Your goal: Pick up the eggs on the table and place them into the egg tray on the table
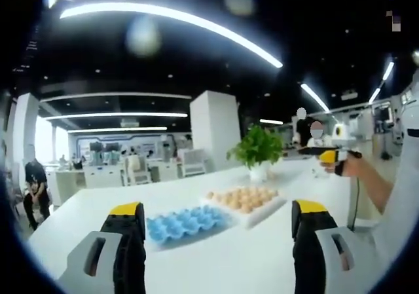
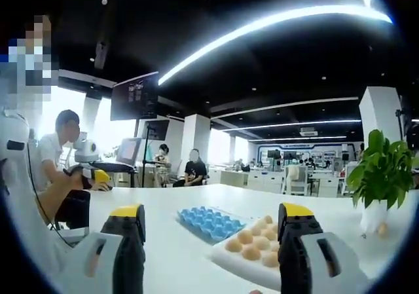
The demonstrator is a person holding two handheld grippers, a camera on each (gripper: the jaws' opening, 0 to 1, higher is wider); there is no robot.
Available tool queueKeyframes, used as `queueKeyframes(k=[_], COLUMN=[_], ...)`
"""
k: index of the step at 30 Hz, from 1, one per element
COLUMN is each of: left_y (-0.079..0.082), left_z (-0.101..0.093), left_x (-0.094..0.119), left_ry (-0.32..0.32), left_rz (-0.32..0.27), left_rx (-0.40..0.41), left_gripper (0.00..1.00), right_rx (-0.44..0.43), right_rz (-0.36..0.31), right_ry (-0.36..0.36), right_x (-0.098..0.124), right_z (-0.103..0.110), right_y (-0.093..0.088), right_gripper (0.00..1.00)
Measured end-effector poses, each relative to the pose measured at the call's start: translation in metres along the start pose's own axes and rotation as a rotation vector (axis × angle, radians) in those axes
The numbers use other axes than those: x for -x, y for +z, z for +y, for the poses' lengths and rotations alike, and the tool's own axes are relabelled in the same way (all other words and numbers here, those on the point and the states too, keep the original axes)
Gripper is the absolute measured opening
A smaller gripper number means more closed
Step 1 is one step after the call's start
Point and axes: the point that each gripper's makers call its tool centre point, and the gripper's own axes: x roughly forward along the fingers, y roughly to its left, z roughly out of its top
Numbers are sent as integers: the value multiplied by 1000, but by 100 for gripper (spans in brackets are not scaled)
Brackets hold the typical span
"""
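Both grippers, left gripper [image 1: 219, 241] and right gripper [image 2: 213, 241], hovered spread and empty; eggs [image 1: 245, 198] lay beside the blue egg tray [image 1: 185, 223]; a gentle, centred pinch was advisable.

Black fingers [image 1: 128, 255], yellow tips, grey housings; white sleeve [image 1: 406, 176].

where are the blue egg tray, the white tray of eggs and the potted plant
blue egg tray [image 1: 186, 223], left gripper view, on its middle cups
white tray of eggs [image 1: 245, 201], left gripper view, on the eggs at its centre
potted plant [image 2: 382, 169], right gripper view, on its leaves
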Motion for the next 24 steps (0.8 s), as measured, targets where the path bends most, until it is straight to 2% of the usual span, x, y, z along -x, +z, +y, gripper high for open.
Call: queueKeyframes(k=[24], left_y=[-1], left_z=[3], left_x=[1], left_ry=[7], left_rz=[-5], left_rx=[8], left_gripper=[94], right_rx=[7], right_rz=[14], right_ry=[7], right_x=[-2], right_z=[3], right_y=[-3], right_gripper=[87])
